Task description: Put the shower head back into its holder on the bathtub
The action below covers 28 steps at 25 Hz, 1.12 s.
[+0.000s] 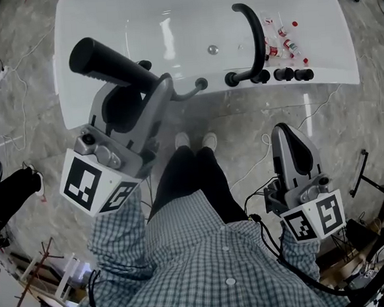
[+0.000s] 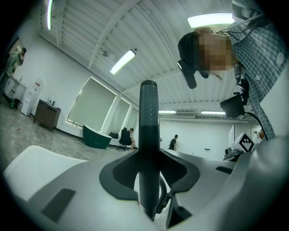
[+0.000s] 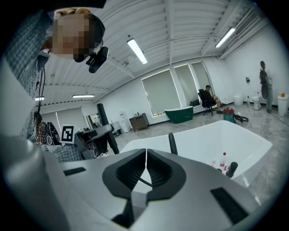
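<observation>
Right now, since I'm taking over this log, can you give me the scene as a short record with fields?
left gripper: shut on the shower head
right gripper: shut, nothing between the jaws
bathtub: white, in front of the person
spout: black, curved, on the near rim
knobs: black, beside the spout's base
bottles: small, inside the tub
task state: shower head not yet in its holder
</observation>
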### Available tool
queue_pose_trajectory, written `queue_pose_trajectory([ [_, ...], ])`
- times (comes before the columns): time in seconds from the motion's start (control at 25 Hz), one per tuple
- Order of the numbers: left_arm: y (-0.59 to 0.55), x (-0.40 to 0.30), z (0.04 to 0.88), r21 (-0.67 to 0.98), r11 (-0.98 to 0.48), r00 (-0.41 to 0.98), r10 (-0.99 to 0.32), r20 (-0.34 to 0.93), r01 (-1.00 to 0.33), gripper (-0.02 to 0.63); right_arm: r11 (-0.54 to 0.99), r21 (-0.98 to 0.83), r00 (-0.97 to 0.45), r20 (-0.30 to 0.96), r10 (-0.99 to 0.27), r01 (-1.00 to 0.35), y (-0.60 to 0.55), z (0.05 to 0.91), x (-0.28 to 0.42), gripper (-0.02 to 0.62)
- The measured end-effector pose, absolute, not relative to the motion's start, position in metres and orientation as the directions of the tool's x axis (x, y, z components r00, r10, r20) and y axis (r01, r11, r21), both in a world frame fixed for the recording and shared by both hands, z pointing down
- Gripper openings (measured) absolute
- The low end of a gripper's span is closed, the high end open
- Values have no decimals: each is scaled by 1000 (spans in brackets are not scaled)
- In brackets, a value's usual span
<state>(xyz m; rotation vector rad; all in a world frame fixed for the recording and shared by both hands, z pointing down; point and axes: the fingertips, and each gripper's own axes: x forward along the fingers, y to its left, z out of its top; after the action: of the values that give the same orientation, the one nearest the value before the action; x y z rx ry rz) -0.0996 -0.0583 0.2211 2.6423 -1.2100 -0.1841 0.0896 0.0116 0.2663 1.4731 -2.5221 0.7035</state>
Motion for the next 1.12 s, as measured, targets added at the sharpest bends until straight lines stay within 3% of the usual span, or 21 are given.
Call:
queue_pose_trajectory([
  [1.12, -72, -91, 300, 302, -588, 629, -776, 51, -750, 141, 388, -376, -524, 391, -757, -841, 27, 302, 90, 18],
])
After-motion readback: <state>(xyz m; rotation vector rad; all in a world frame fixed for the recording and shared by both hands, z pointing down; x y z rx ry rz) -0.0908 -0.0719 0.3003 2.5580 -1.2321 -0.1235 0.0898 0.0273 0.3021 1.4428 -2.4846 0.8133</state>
